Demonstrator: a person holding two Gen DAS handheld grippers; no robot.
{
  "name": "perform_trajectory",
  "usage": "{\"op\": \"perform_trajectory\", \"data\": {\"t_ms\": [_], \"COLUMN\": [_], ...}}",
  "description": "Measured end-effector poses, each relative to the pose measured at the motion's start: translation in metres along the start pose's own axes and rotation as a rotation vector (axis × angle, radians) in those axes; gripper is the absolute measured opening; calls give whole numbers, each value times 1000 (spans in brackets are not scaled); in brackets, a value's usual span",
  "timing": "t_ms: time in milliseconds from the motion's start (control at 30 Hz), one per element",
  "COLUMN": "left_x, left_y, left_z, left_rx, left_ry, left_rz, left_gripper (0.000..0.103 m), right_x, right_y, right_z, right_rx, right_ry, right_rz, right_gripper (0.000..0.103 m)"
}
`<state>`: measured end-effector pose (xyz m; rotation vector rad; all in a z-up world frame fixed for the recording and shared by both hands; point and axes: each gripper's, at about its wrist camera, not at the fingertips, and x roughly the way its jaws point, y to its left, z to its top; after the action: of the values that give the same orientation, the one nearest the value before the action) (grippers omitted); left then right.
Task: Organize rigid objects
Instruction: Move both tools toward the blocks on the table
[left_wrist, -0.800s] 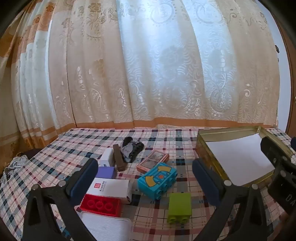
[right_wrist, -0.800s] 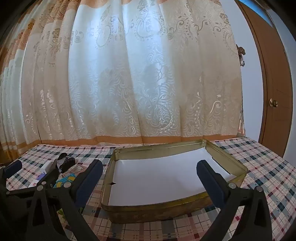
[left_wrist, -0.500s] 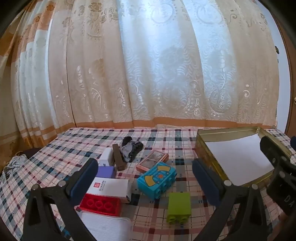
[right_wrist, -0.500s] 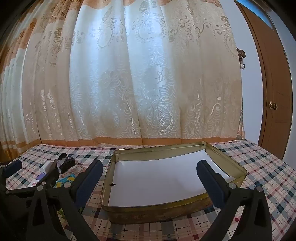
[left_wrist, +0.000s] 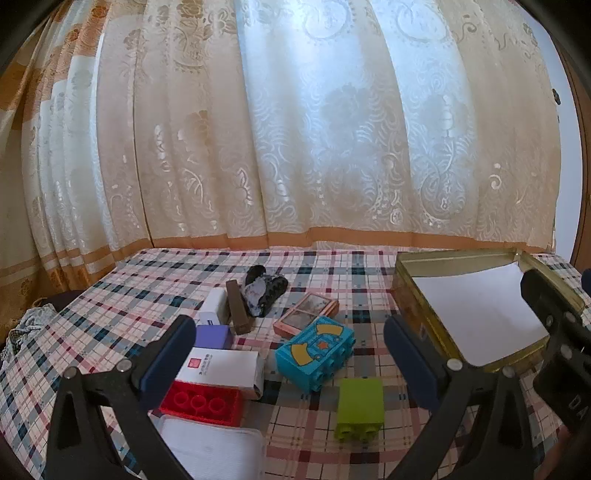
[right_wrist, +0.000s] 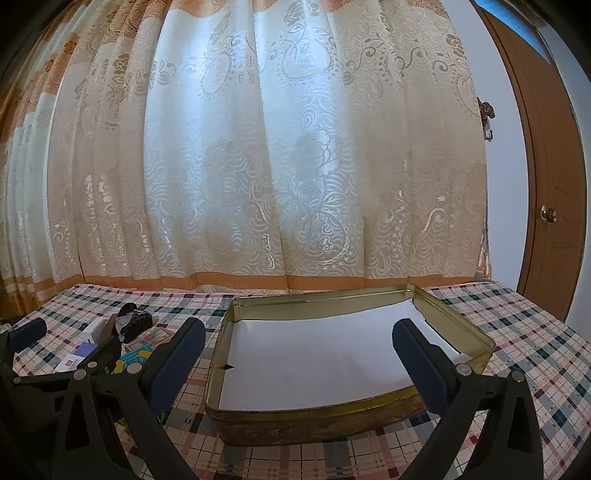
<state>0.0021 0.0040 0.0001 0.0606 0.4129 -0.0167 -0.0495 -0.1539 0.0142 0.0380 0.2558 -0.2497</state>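
Left wrist view: left hand-held gripper (left_wrist: 288, 354) spread wide and empty, tilted down over a cluster of small rigid things on the checked tabletop (left_wrist: 110, 295). Directly between the fingers, the blue toy block (left_wrist: 314, 350), long axis running diagonally from near left to far right; just nearer and to its right, the green block (left_wrist: 360, 406), studs toward the camera. On the left, close by the left finger, the white carton (left_wrist: 221, 367) lying crosswise, with the red brick (left_wrist: 203, 402) just in front of it and the purple box (left_wrist: 214, 336) behind. Farther off, the pink flat box (left_wrist: 306, 314), the brown bar (left_wrist: 238, 312) and a dark bundle (left_wrist: 264, 290). Far right, well apart from the cluster, the gold tin (left_wrist: 406, 291) with its white lining. Right wrist view: right hand-held gripper (right_wrist: 299, 354) likewise wide and empty, aimed straight at the gold tin (right_wrist: 332, 424), which lies broadside just ahead, long axis left to right, nothing in it but the lining. Clutter off to the left, beyond the other tool. Judged from this: left hand nearer the pieces, right hand nearer the tin; the blue toy block most directly in line for a grasp, across its short side.
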Motion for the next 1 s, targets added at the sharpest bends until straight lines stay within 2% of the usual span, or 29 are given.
{"op": "perform_trajectory", "data": {"t_ms": [600, 800, 1000], "left_x": [-1, 1, -2], "left_y": [0, 8, 19], "left_z": [-4, -8, -16], "left_rx": [-6, -40, -59], "left_ry": [15, 75, 140], "left_rz": [2, -9, 15], "left_gripper": [103, 103, 103], "right_x": [-1, 0, -1], "right_y": [2, 6, 14], "right_z": [-1, -1, -3], "right_rx": [-17, -29, -51], "right_ry": [-5, 1, 15], "right_rz": [9, 25, 70], "right_gripper": [103, 103, 103]}}
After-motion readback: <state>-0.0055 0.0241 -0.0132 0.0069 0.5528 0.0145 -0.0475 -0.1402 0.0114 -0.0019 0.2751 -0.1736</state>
